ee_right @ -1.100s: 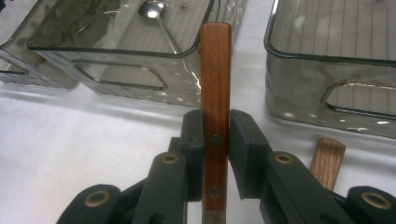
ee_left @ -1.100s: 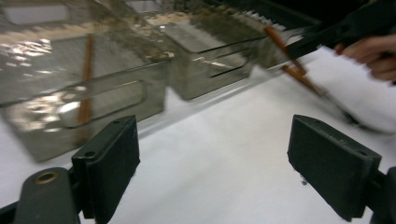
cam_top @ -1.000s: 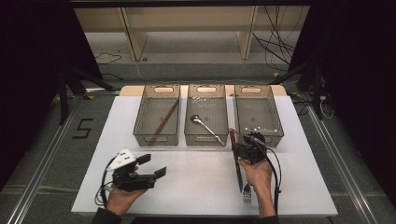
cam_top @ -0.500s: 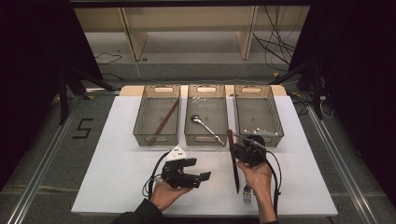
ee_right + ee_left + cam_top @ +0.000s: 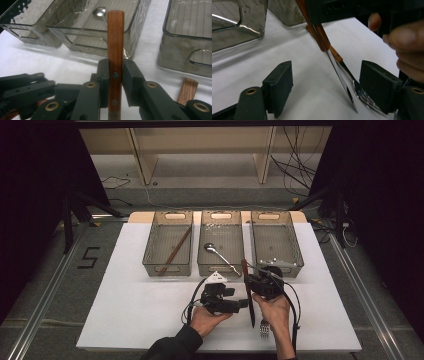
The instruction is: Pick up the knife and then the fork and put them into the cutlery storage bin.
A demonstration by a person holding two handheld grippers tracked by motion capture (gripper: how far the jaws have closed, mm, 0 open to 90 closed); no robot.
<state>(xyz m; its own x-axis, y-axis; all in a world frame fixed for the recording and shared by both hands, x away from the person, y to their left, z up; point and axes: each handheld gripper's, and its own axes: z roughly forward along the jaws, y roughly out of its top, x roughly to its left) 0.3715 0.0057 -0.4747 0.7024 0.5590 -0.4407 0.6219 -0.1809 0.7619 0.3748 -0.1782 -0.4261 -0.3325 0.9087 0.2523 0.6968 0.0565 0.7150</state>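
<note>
A knife with a brown wooden handle (image 5: 115, 37) stands between the pads of my right gripper (image 5: 115, 72), which is shut on it. In the high view the knife (image 5: 248, 295) points its blade toward the person, below the right gripper (image 5: 257, 282). My left gripper (image 5: 242, 305) lies level just left of the blade. Its jaws have just been closing, and in the left gripper view they stand open (image 5: 329, 85) on either side of the thin blade (image 5: 339, 77) without touching it. A wooden-handled fork (image 5: 263, 327) lies on the white table under the right hand.
Three clear trays stand in a row at the back. The left tray (image 5: 166, 270) holds a brown stick (image 5: 175, 251), the middle tray (image 5: 220, 270) a metal spoon (image 5: 220, 255), and the right tray (image 5: 295, 250) is bare. White table (image 5: 125, 310) spreads to the left.
My left gripper has travelled from the table's left front to the right, up to the knife blade, and its jaws have narrowed a little. The right gripper and the knife have stayed put.
</note>
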